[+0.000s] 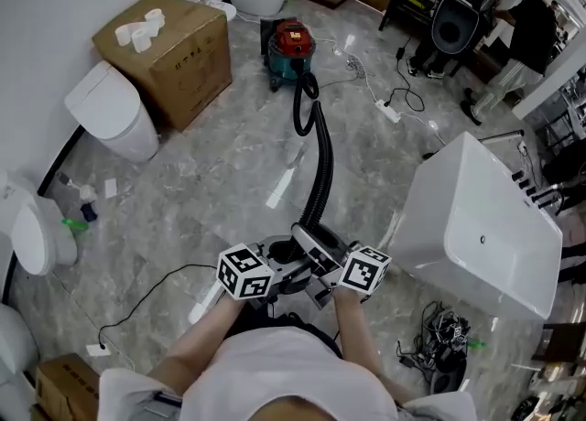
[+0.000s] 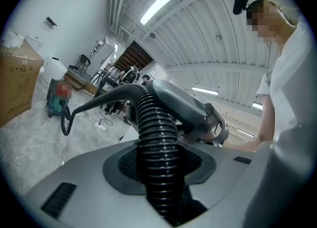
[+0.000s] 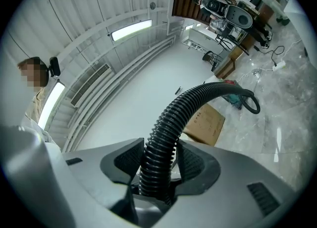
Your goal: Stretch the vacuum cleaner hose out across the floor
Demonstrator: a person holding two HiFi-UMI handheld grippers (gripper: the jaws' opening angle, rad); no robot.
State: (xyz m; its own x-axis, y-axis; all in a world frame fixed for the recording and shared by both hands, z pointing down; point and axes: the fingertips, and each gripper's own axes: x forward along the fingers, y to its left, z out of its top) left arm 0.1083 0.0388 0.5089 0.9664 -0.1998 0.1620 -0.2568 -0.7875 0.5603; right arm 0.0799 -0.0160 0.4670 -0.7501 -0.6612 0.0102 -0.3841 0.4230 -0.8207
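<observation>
hose runs from the vacuum cleaner across the floor. left claw and right claw both clamp its end.

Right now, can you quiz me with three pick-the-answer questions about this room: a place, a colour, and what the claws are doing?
1. Where is the vacuum cleaner? A on a shelf; B beside the cardboard box; C on a chair.
2. What colour is the hose? A white; B yellow; C black.
3. What are the left claw and right claw doing? A gripping the hose; B hanging empty; C holding a cup.
Answers: B, the head view shows it there; C, black in every view; A, both claws pinch it.
</observation>
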